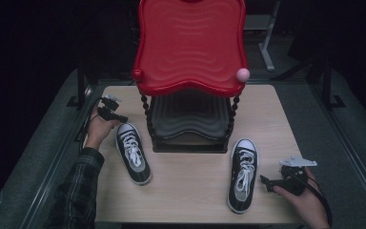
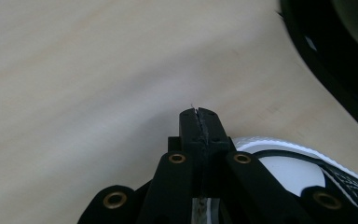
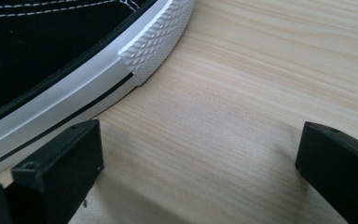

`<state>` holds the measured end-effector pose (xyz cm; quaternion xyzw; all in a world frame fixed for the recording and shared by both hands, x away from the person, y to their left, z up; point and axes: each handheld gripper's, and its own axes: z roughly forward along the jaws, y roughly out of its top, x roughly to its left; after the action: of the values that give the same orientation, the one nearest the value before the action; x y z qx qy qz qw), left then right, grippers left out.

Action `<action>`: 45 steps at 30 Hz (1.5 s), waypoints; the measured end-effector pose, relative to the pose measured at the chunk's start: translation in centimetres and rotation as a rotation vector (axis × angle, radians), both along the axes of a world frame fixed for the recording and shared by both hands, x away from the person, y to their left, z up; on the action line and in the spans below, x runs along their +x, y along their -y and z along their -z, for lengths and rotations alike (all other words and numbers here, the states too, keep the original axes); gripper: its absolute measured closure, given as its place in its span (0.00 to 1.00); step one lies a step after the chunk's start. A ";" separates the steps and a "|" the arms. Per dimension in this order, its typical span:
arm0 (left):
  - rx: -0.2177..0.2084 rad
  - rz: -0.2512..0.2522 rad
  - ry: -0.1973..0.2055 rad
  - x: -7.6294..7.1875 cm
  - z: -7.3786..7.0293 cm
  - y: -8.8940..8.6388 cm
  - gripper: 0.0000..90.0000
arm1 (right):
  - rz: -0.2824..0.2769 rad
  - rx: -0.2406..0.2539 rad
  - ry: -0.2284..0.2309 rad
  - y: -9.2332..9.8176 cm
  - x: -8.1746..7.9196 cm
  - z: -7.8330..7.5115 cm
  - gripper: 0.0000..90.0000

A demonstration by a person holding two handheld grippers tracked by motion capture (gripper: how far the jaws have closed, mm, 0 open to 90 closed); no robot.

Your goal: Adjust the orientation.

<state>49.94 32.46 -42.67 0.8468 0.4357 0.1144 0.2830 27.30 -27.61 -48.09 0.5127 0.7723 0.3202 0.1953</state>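
Two black canvas sneakers with white laces and toe caps lie on the wooden table (image 1: 190, 191). The left sneaker (image 1: 132, 160) has its toe toward the back, and my left gripper (image 1: 120, 117) hovers just behind that toe, jaws shut with nothing between them. In the left gripper view the closed tips (image 2: 199, 115) point at bare wood, with the sneaker's white toe cap (image 2: 284, 165) just to their right. The right sneaker (image 1: 243, 174) lies front right. My right gripper (image 1: 267, 183) rests beside its heel, jaws open. They (image 3: 196, 154) frame bare table, the sneaker's white sole rim (image 3: 74, 93) just beyond the left jaw.
A two-tier stand with a red wavy top tray (image 1: 190, 43) and a dark lower shelf (image 1: 190, 119) fills the table's back middle; a pink ball (image 1: 243, 74) caps one corner. Its black base (image 2: 335, 70) lies close to the left gripper. The table's front edge is near both forearms.
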 end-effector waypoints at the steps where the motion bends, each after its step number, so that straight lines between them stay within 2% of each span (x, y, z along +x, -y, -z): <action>1: 0.002 -0.013 0.018 -0.5 -0.1 0.1 1.00 | 0.000 0.000 0.000 0.0 0.0 0.0 0.00; 4: -0.021 -0.009 0.008 -1.6 0.0 0.3 1.00 | 0.000 0.000 0.000 0.0 0.0 0.0 0.00; 8: -0.020 -0.003 0.018 -2.8 0.0 0.5 1.00 | -0.001 -0.001 0.001 0.0 0.0 0.0 0.00; 9: -0.027 -0.001 0.021 -3.5 0.0 0.6 1.00 | 0.000 0.000 0.000 0.0 0.0 0.0 0.00; 21: -0.041 0.034 0.010 -7.5 0.1 1.6 1.00 | 0.001 -0.001 0.001 0.0 0.0 0.0 0.00; 24: -0.045 0.030 0.023 -8.4 0.2 1.8 1.00 | 0.002 -0.001 0.001 0.0 0.0 0.0 0.00; 28: -0.057 0.033 0.011 -9.2 0.2 2.1 1.00 | 0.002 -0.001 0.001 0.0 0.0 0.0 0.00; 32: -0.051 0.029 0.025 -9.7 0.2 2.4 1.00 | 0.002 -0.001 0.001 0.0 0.0 0.0 0.00; 35: -0.087 0.016 0.032 -9.9 0.2 1.8 1.00 | 0.002 -0.001 0.001 0.0 0.0 0.0 0.00; 38: -0.081 0.006 0.049 -11.0 -0.2 0.7 1.00 | 0.000 -0.001 0.001 0.0 -0.1 0.0 0.00; 40: -0.062 -0.009 0.068 -12.1 -0.5 -0.1 1.00 | -0.001 -0.001 0.001 0.0 -0.1 0.0 0.00; 42: -0.068 -0.024 0.078 -13.5 -0.6 -1.1 1.00 | -0.003 -0.002 0.002 0.0 -0.1 0.0 0.00; 45: -0.065 -0.038 0.069 -15.7 -0.4 -1.9 1.00 | -0.004 -0.001 0.001 0.0 -0.1 0.0 0.00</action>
<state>34.22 34.40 -42.28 0.8242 0.4450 0.1348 0.3232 27.22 -27.65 -48.09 0.5107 0.7734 0.3205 0.1955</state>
